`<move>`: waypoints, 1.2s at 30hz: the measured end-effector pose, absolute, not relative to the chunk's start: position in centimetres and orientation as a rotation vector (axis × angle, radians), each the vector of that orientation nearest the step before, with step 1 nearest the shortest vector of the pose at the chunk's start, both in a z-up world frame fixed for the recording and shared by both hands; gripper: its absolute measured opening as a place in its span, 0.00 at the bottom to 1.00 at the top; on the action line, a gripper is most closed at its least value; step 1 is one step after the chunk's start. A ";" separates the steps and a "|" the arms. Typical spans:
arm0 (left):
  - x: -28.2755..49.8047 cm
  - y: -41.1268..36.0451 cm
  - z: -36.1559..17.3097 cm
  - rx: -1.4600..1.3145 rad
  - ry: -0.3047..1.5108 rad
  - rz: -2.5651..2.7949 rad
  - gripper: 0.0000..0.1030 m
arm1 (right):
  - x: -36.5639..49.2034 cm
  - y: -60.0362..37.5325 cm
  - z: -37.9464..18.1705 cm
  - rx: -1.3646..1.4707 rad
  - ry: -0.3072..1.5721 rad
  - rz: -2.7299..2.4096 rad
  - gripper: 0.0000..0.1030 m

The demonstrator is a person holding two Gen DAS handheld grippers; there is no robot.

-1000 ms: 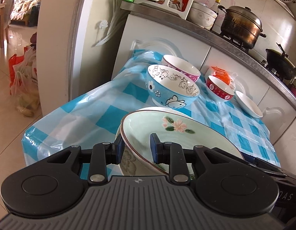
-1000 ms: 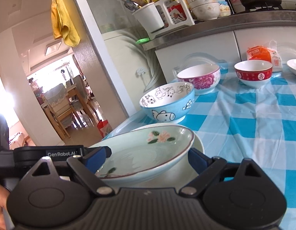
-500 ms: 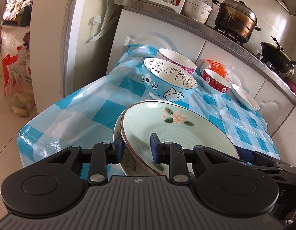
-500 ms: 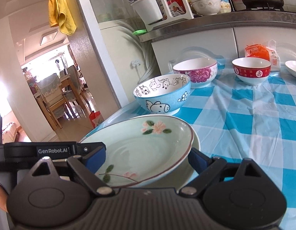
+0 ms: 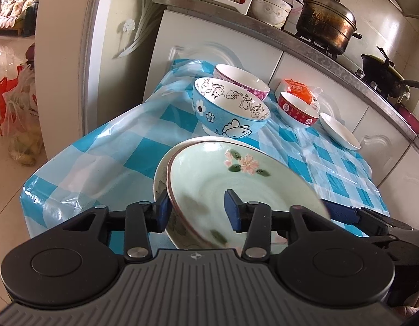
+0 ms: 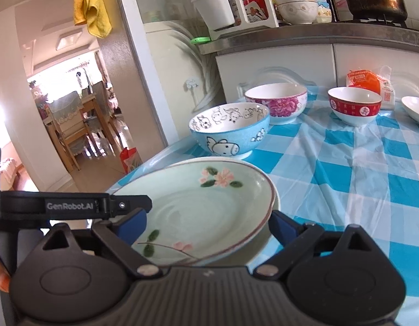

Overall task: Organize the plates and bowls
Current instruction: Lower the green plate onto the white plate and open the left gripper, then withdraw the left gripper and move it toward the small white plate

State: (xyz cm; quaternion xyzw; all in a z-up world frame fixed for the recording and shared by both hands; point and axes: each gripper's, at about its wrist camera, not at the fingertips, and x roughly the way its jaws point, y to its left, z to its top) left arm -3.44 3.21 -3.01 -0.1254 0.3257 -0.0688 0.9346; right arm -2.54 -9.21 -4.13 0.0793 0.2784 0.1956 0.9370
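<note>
Now green plate (image 5: 236,187) on white plate (image 5: 162,174), left gripper (image 5: 197,209) just opening

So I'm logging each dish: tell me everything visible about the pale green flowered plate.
The pale green plate looks like glazed ceramic, with a thin brown rim and painted pink blossoms with green leaves. It sits slightly tilted, nested on a white plate at the checked tablecloth's near corner. Both grippers' blue fingers flank its rim.

White kitchen cabinets (image 6: 277,59) carry a grey counter (image 6: 318,38) — the sunlit doorway (image 6: 71,108) shows wooden chairs (image 6: 68,133).
</note>
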 end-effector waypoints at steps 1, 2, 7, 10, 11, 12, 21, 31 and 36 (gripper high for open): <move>-3.5 3.2 -2.9 -0.259 0.662 -0.140 0.60 | -2.7 -9.2 -4.0 0.151 0.553 0.388 0.95; -3.5 3.2 -2.8 -0.255 0.650 -0.136 0.64 | -2.9 -9.3 -3.7 0.135 0.532 0.384 0.96; -4.0 3.5 -1.9 -0.224 0.601 -0.097 0.91 | -3.7 -9.7 -2.8 0.112 0.475 0.386 0.99; -4.4 3.6 -1.1 -0.190 0.562 -0.092 0.96 | -3.7 -10.1 -3.0 0.125 0.475 0.371 0.99; -4.4 3.8 -1.0 -0.195 0.558 -0.085 0.96 | -3.6 -10.3 -3.0 0.129 0.477 0.363 0.99; -4.4 3.9 -1.0 -0.192 0.553 -0.076 0.97 | -3.6 -10.5 -3.1 0.135 0.478 0.353 0.99; -4.5 2.1 -0.5 -0.127 0.543 -0.119 1.00 | -3.9 -13.1 -3.7 0.202 0.474 0.257 0.99; -3.8 -2.1 0.1 -0.071 0.536 -0.237 1.00 | -4.4 -19.0 -4.6 0.327 0.435 0.076 0.99; -2.7 -4.7 0.5 -0.045 0.555 -0.309 1.00 | -4.7 -22.2 -4.8 0.387 0.415 -0.001 0.99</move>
